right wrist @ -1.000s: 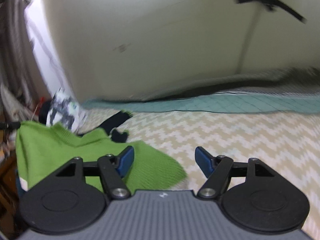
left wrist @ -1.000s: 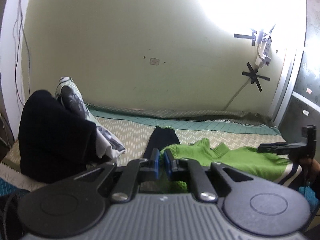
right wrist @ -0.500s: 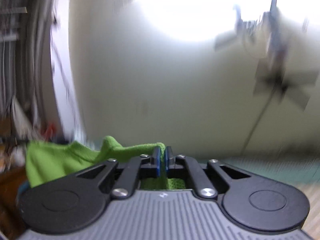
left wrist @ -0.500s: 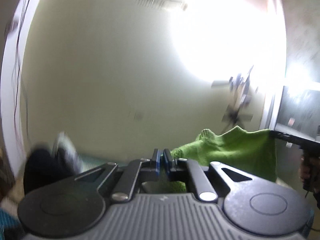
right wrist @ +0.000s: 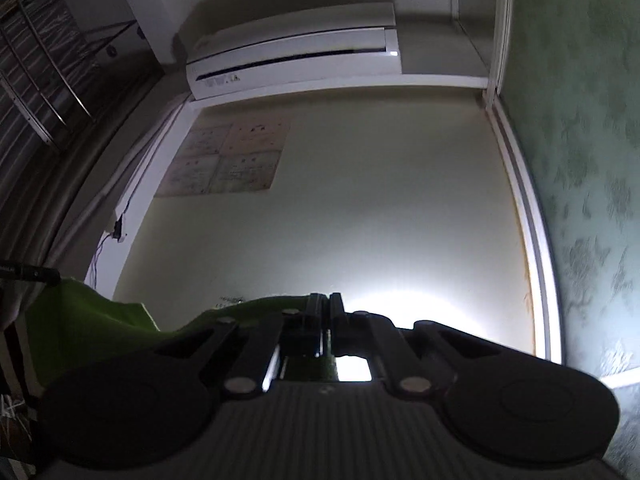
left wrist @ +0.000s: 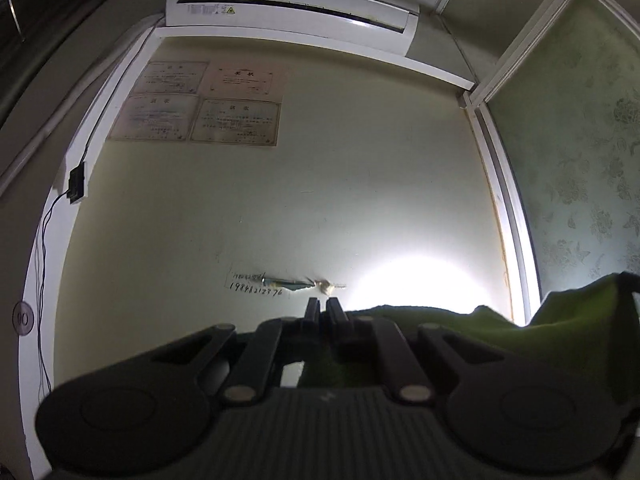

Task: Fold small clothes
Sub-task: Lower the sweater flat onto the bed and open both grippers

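Two handheld grippers hold a green sweater [left wrist: 568, 328] up in the air, both cameras tilted toward the upper wall of a room. The left gripper [left wrist: 322, 309] has its jaws clenched on one edge of the sweater, the knit running from the pinch point off to the right, where it rises to a dark tip at the frame's edge. The right gripper [right wrist: 325, 304] is likewise clamped shut on the sweater [right wrist: 92, 328], and here the fabric stretches away to the left, sagging between the two holds. At the far left of the right wrist view a dark bar-shaped part [right wrist: 28, 273] meets the top corner of the cloth; what it is cannot be made out for certain.

Behind the raised garment stands a pale wall [left wrist: 320, 184] with a bright patch of light low down. An air conditioner [left wrist: 292, 12] is mounted high on it, and four framed certificates [left wrist: 196, 102] hang in a block just below and to the left. Handwritten digits [left wrist: 256, 289] sit on the wall just above the left gripper's tips. A small black box [left wrist: 77, 182] with a thin wire [left wrist: 44, 280] trailing down is fixed near the left corner. Panels with a floral pattern [left wrist: 580, 160] fill the right side, separated from the wall by a white frame [left wrist: 508, 220].
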`<state>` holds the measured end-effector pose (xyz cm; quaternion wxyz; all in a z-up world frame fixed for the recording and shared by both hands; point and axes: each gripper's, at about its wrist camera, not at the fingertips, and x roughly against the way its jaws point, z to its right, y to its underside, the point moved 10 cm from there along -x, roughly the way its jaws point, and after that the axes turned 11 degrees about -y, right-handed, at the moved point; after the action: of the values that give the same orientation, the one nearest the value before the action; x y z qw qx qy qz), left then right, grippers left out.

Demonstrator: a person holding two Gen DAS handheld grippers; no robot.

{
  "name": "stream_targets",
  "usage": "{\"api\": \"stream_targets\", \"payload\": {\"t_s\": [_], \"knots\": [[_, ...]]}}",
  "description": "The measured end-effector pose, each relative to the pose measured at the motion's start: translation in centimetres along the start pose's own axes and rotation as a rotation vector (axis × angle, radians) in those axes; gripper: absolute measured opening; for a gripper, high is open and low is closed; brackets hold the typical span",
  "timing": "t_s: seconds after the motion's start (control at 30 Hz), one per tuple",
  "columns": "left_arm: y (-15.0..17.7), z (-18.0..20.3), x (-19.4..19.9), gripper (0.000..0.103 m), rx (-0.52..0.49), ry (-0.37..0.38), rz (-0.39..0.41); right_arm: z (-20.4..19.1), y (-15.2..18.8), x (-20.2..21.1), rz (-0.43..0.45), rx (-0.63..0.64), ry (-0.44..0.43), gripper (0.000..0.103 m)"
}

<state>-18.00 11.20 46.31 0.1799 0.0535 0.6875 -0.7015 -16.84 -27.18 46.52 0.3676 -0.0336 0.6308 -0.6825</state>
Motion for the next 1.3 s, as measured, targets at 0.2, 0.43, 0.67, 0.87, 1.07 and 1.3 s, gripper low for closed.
{"api": "stream_targets", "payload": {"t_s": [0.2, 0.43, 0.67, 0.87, 1.07, 1.3], "knots": [[8.0, 3.7, -8.9, 0.004, 0.001, 0.033, -0.178, 4.0, 5.5, -3.3, -0.126, 0.015, 0.069, 0.0], [27.9, 10.7, -22.0, 0.004, -0.051, 0.062, -0.496, 12.8, 23.9, -8.0, -0.364, -0.118, 0.155, 0.0], [54.5, 17.1, -31.9, 0.004, -0.206, -0.025, -0.85, 22.2, 52.8, -12.7, -0.716, -0.313, 0.317, 0.0], [62.9, 11.4, -29.5, 0.009, -0.141, -0.047, -0.981, 23.9, 62.6, -4.6, -0.846, -0.47, 0.343, 0.032], [63.6, 6.2, -23.0, 0.041, -0.156, 0.017, -0.989, 21.4, 63.6, 3.9, -0.913, -0.55, 0.333, 0.059], [65.5, 9.0, -13.5, 0.042, -0.086, 0.243, -1.034, 14.9, 62.8, 9.4, -0.967, -0.553, 0.305, 0.051]]}}
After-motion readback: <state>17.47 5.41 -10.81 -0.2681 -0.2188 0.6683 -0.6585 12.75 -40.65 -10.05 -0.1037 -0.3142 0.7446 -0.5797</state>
